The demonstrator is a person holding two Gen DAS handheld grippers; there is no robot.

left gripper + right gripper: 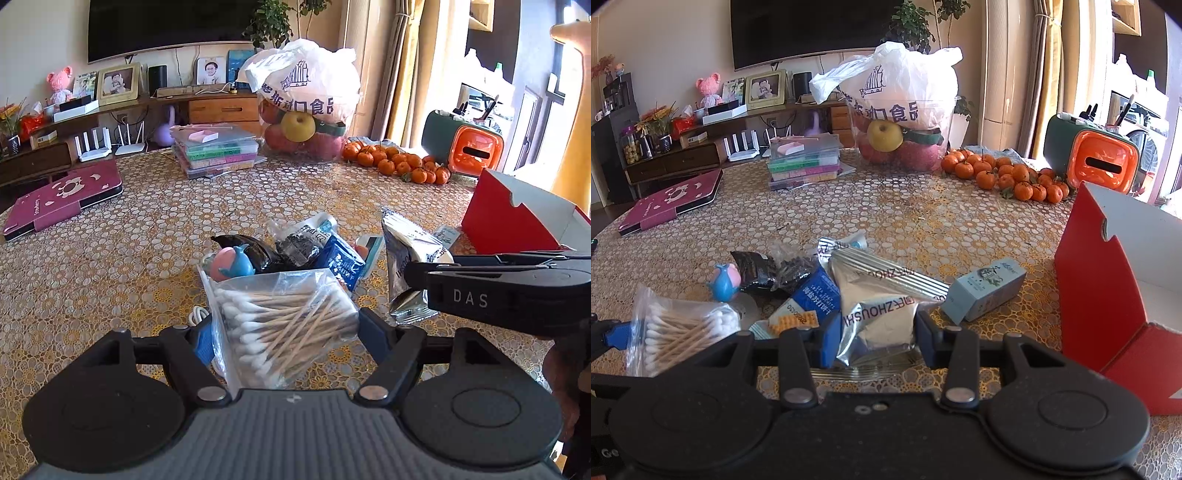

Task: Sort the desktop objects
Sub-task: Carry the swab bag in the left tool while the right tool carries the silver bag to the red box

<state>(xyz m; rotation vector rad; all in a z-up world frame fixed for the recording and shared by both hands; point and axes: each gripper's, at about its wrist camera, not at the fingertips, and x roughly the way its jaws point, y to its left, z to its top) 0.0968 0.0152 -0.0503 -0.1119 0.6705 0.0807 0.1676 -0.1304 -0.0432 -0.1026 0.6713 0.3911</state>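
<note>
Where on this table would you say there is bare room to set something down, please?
Bare cloth lies between the maroon case, the stacked plastic boxes and the tangerines, reaching forward to the clutter. Another strip lies between the small blue box and the red box. It is crowded around the cotton swab bag and silver packet, where both grippers work.

Two wrist cameras, low over the patterned surface (129, 258)

Both face the far television wall at close range, sharing the clear bag of cotton swabs (280, 325) (683, 328).
</note>
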